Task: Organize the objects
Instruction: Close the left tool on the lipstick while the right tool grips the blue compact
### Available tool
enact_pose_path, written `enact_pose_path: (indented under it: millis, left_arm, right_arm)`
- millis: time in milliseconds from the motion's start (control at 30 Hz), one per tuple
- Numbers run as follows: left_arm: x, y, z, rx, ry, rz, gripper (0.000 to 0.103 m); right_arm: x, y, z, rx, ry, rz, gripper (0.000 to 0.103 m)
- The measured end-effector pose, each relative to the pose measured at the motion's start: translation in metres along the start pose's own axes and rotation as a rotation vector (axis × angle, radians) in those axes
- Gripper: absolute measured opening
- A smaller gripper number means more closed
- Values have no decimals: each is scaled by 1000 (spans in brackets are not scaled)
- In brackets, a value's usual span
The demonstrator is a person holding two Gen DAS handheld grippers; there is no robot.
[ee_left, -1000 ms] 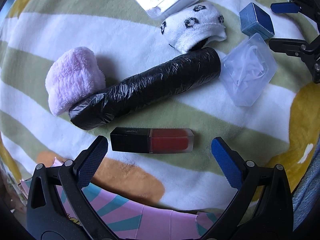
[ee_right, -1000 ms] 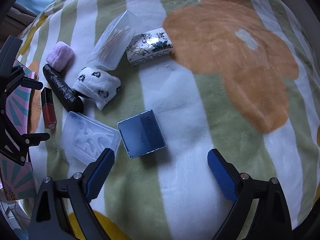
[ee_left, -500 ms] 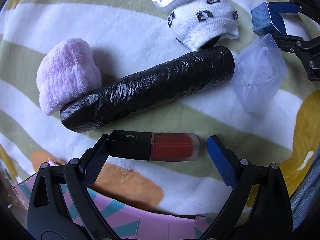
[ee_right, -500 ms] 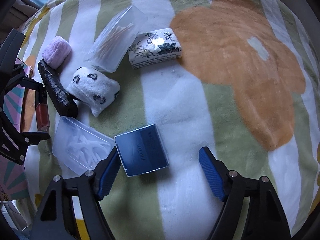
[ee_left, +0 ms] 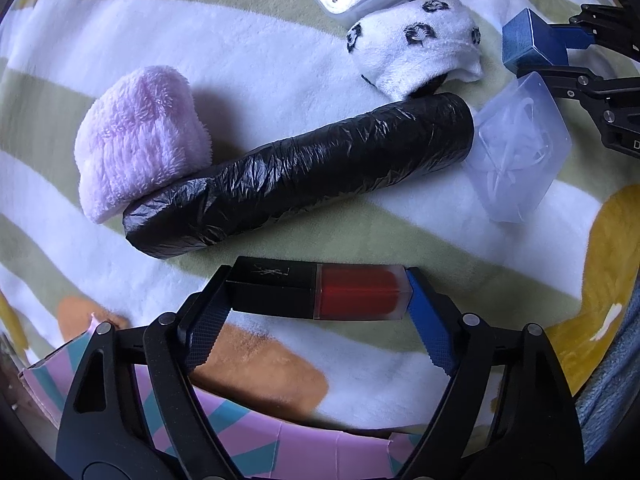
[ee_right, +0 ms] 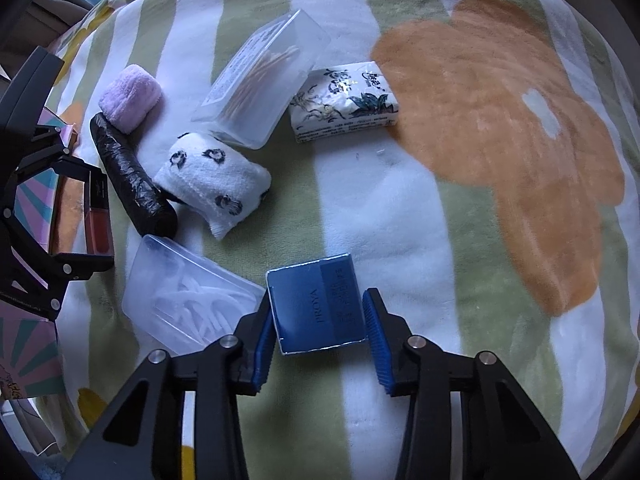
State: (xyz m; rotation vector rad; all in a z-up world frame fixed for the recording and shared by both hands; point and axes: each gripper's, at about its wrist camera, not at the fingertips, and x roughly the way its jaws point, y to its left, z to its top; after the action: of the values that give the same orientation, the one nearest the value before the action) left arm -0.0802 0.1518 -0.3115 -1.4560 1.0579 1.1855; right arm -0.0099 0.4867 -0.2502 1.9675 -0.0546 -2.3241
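Both grippers close at once on a striped blanket: the left gripper clamps a lipstick end to end, the right gripper pinches a blue box squarely, best lifted straight up.

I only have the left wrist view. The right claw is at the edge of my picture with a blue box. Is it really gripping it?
Observer: Yes. The right claw has just been closing, and both pads now press the sides of the blue box between them.
Operator: What lies past the clear box at the top of my picture?
Observer: A floral tissue pack, right beside that cotton swab box.
Operator: Any free space over there?
Observer: Beyond the tissue pack, the blanket's big orange flower patch has nothing on it.
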Motion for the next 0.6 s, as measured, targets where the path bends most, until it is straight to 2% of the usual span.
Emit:
enact_pose_path:
  millis: [367,500,533,567,600]
  left_arm:
    - [-14,-2,-30,-92,-60,-20,82]
    - [-32,-1,-43,-176,-114,-36,82]
    - [-38,-1,-47,-195,-131,-39,82]
    - [-45,-1,-50,-213,-148,-40,82]
    - [-52,-2,-53,-232,-165,-42,82]
  right_arm:
    - [-38,-63,-27,36,-21,13,38]
    - [-64,-84,-32,34,-40,9,38]
    - [-78,-71,-35,34,-46,8,38]
    - [-94,-77,-22,36,-51,9,38]
    - [-102,-76,-24,37,-57,10,38]
